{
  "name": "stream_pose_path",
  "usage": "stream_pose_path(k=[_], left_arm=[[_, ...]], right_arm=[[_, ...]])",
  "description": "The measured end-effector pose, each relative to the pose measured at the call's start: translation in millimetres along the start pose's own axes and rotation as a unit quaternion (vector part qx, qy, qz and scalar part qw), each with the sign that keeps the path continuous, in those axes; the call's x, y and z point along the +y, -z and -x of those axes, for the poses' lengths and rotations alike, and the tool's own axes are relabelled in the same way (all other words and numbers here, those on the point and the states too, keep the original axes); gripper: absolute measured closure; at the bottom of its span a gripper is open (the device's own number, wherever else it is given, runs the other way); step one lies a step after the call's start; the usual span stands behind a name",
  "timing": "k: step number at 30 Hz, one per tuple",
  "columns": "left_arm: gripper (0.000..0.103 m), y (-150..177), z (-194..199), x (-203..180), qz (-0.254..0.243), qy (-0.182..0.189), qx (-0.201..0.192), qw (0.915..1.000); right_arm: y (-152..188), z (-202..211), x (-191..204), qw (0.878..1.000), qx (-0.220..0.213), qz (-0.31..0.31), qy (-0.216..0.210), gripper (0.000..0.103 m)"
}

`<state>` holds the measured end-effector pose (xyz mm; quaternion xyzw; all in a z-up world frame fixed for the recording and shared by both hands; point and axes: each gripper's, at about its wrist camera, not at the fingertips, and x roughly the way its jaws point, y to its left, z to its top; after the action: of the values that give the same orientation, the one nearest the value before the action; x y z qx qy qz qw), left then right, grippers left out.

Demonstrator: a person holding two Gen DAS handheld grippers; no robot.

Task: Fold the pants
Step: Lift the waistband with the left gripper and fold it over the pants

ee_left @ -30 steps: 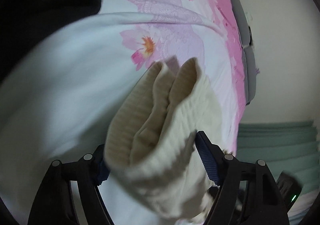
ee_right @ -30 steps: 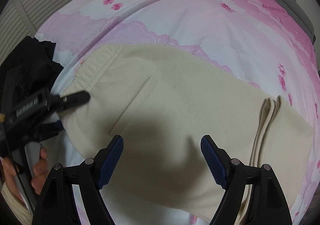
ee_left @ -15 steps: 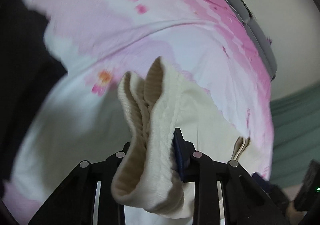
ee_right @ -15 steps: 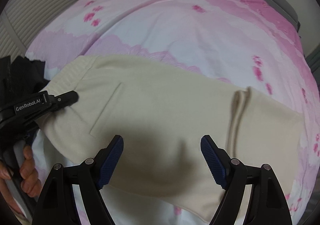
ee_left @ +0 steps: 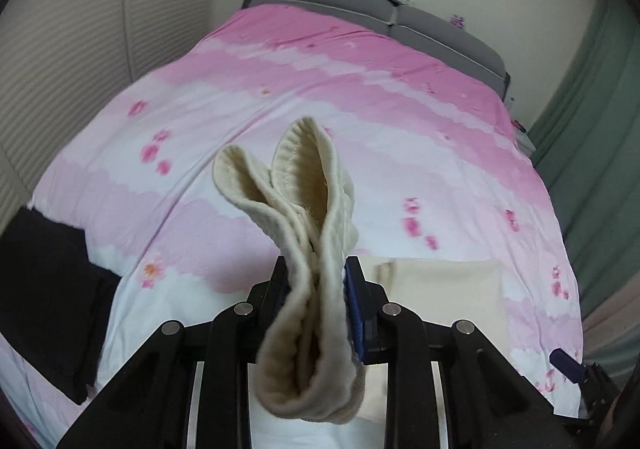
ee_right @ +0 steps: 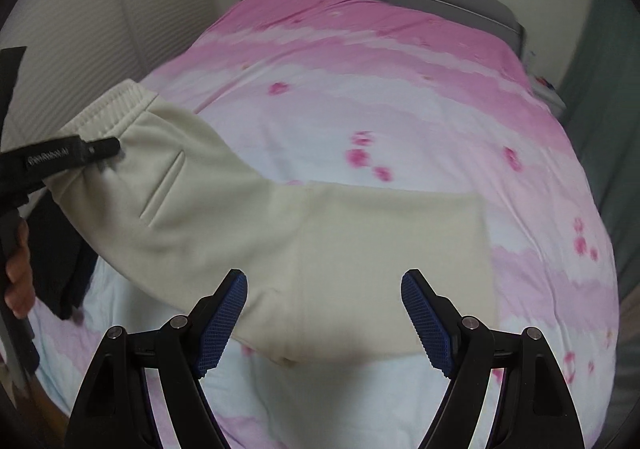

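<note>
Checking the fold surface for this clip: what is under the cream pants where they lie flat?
The cream pants lie on the pink floral bedcover, which shows all around them. The left gripper lifts the waistband off it. Whatever sits directly beneath the flat part is covered.

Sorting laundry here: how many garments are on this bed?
2: cream pants across the near bed, waistband lifted in the left gripper; a dark garment at the bed's left edge. More may be hidden.

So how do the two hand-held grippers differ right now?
The left hand-held gripper is shut on the cream pants' waistband; the right hand-held gripper is open and holds nothing. The left has the waistband raised off the pink bedspread; the right hangs above the part of the pants lying flat. Both have black fingers with blue pads.
</note>
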<state>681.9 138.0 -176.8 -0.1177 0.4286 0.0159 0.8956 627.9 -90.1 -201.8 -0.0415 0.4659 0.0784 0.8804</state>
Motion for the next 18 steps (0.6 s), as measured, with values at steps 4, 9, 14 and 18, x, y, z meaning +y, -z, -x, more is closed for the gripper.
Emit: stream_pose_path(k=[4,9,14,18], left_arm=[[0.076,0,7,-76,-0.045,-0.012,-0.01,0.9989],[0.077,3,4,-156,-0.06,-0.02,-0.003,0.998],[0.078,18,-20,-238,-0.078,-0.028,0.016,0.9964],[0.078,37,-55,-292,-0.094,-0.043,0.041,0.9938]], right_arm=[[10,18,-61,0.999,-0.011,-0.048,-0.002,0.023],[28,42,-130,0.997,-0.027,-0.075,0.0,0.023],[45,46,-197,0.995,-0.022,-0.092,0.006,0.023],[57,38,-244,0.995,-0.012,-0.099,0.014,0.023]])
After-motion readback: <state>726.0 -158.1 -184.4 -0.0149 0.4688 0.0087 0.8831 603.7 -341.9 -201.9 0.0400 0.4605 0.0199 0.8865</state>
